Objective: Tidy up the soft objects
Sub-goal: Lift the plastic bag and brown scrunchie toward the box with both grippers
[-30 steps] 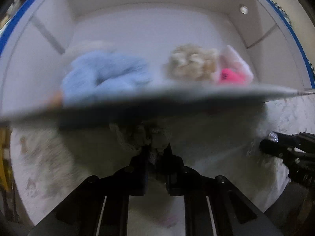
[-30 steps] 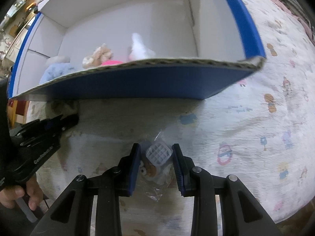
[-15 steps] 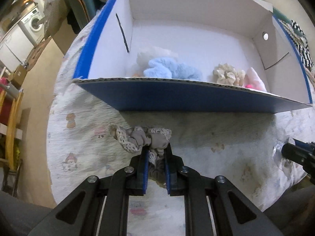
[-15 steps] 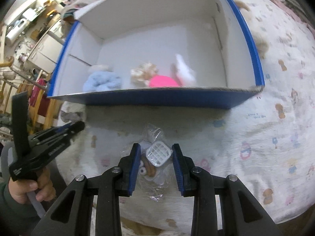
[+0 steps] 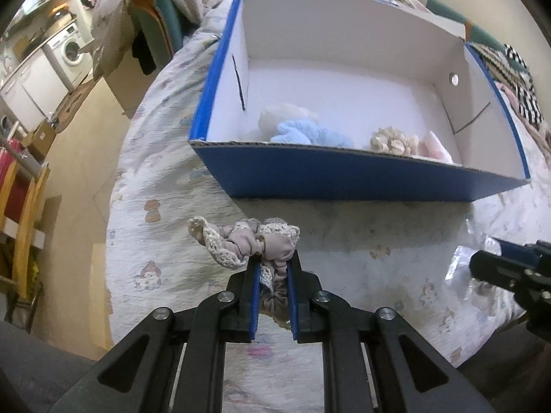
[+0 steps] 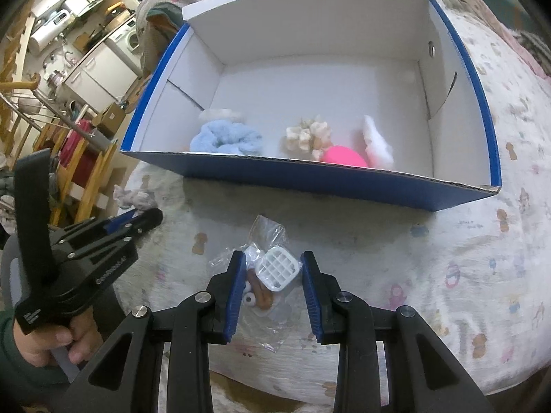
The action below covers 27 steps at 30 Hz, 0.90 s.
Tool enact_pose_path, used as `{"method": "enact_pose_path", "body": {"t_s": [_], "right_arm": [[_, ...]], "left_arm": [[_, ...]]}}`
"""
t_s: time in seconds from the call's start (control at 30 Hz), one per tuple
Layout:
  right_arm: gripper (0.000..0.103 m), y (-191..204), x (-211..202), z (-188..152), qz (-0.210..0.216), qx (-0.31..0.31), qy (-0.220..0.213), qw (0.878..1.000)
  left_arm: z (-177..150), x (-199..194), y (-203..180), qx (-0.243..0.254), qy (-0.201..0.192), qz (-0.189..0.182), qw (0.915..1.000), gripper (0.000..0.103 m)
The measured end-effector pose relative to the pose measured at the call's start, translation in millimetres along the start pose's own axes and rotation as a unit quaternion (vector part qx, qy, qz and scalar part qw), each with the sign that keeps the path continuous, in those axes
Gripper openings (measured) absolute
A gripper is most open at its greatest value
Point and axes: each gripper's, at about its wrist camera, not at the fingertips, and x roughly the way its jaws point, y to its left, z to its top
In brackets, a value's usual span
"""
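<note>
Crinkly plastic bag [image 6: 267,275] of trinkets clamped in the right gripper [image 6: 272,292] may slip, while the lace-trimmed scrunchie [image 5: 256,246] pinched in the left gripper [image 5: 272,292], drooping beyond its jaws, could snag the blue cardboard box [image 5: 344,175] rim ahead.

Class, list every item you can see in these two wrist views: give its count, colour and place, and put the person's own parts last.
Cardboard box: one, blue outside, white inside, open-topped, on the printed cover.
Fluffy scrunchie: one, light blue, inside the box, left part.
White fluffy item: one, just behind the blue scrunchie.
Cream scrunchie: one, inside the box, centre.
Pink round item: one, bright pink, behind the near wall.
White soft piece: one, right of the pink item.
Lace-trimmed scrunchie: one, beige-grey, clamped in the left gripper.
Clear plastic packet: one, holding a white grid piece and small brown bits, between the right gripper's pads.
Printed cover: one, pale with cartoon figures, under everything.
Left gripper: black, blue pads.
Right gripper: black, blue pads.
Hand: one, gripping the left gripper's handle.
</note>
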Motion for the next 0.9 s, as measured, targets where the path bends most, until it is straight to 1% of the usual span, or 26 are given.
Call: {"method": "enact_pose_path", "body": {"t_s": [0.1,0.3,0.37,0.43,0.6,0.9], "right_arm": [[0.034,9.4,2.7,2.2,0.0,-0.002,-0.005,1.0],[0.034,27.7,-14.1,8.4,0.005,-0.019,-0.035,0.999],[0.034,31.1,-20.2,9.5,0.007,-0.023,-0.048,0.999],[0.034,29.8,-26.2,11.7,0.01,-0.018,-0.068,0.997],[0.034,24.5,-43.7,18.0,0.018,0.002,-0.118,0.993],[0.034,12.1,-53.6,27.6,0.017,0.03,-0.159,0.987]], "left_arm": [[0.1,-4.2,-1.4,-0.002,-0.009,0.002,1.0,0.012],[-0.7,-21.9,1.0,0.001,-0.036,0.008,0.9993,0.012],[0.9,-28.2,1.6,-0.002,-0.044,0.003,0.999,0.012],[4.3,-35.6,3.0,-0.013,-0.054,-0.002,0.9985,0.012],[14.6,-55.1,-0.8,-0.02,-0.084,-0.006,0.9963,0.012],[38.6,-74.6,-6.8,-0.018,-0.12,-0.006,0.9926,0.012]]}}
